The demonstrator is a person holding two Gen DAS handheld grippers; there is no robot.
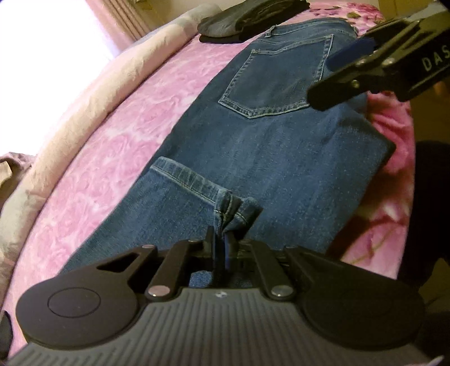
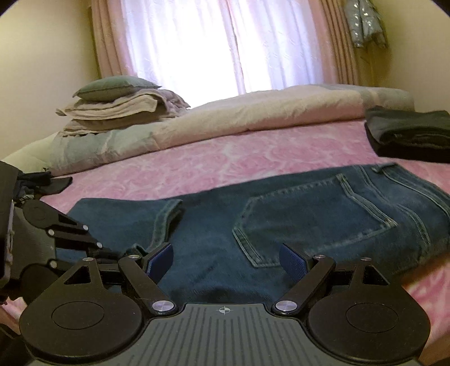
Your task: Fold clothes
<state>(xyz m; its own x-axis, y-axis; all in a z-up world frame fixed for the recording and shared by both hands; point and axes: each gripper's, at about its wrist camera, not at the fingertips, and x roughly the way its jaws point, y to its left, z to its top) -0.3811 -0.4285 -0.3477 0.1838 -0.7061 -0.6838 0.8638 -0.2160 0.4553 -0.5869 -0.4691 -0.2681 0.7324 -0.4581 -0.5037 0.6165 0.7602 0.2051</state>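
Blue jeans (image 1: 261, 135) lie on the pink bedspread, back pocket (image 1: 281, 78) up, with the leg end folded over the thigh part. My left gripper (image 1: 222, 239) is shut on the hem corner (image 1: 233, 214) of that leg. In the right wrist view the same jeans (image 2: 281, 214) spread across the bed, pocket (image 2: 312, 214) to the right and the hem (image 2: 166, 216) to the left. My right gripper (image 2: 225, 261) hovers open just above the denim, blue pads apart, with nothing between them. It also shows at the upper right of the left wrist view, as the right gripper (image 1: 374, 67).
A folded dark garment pile (image 1: 247, 22) sits beyond the jeans' waistband, also the dark pile (image 2: 410, 132). A rolled beige duvet (image 2: 253, 118) lines the far side of the pink bedspread (image 2: 197, 166). Stacked pillows (image 2: 118, 104) lie at the far left. Curtained window behind.
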